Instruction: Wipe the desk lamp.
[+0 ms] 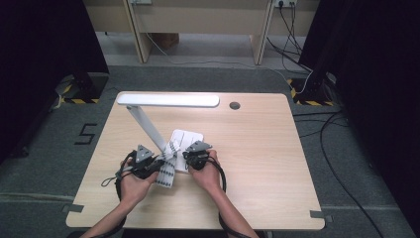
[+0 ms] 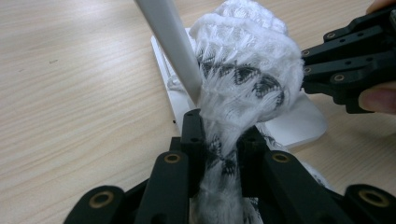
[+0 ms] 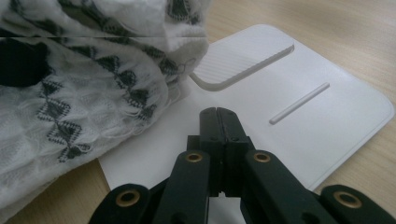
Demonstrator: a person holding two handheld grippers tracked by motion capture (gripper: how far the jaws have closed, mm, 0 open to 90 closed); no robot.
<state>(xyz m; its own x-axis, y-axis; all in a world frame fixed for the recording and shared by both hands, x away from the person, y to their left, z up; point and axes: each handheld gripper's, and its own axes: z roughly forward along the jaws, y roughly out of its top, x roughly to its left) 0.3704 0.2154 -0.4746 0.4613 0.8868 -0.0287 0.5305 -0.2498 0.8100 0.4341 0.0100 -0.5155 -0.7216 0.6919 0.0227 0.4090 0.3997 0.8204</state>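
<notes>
White, loosely woven cloth with a black diamond pattern [image 2: 243, 84] is bunched around the foot of a white desk lamp's slanted stem [image 2: 170, 42], draping over the lamp's flat white base plate [image 3: 322, 112] and down onto the pale wooden worktop [image 1: 257, 163]. In the high view the cloth [image 1: 167, 166] lies between the two hands, near the front edge of the worktop, under the lamp's long white head [image 1: 168, 100].

The left gripper [image 2: 223, 154] has its jaws closed on a gathered strand of the cloth, pinching it just below the stem. The right gripper [image 3: 218, 122] has its jaws shut together with nothing between them; its tips hover over the bare base plate, just beside the cloth's edge without touching it. From the left gripper view the right gripper [image 2: 327, 65] sits at the far side of the bundle.

As I judge it, the step in hand is working the cloth around or off the lamp stem, with the left side anchoring it. The next move probably calls for the right jaws to open and take a fold near the stem, so that both hands can steer the fabric without tugging the lamp over.
</notes>
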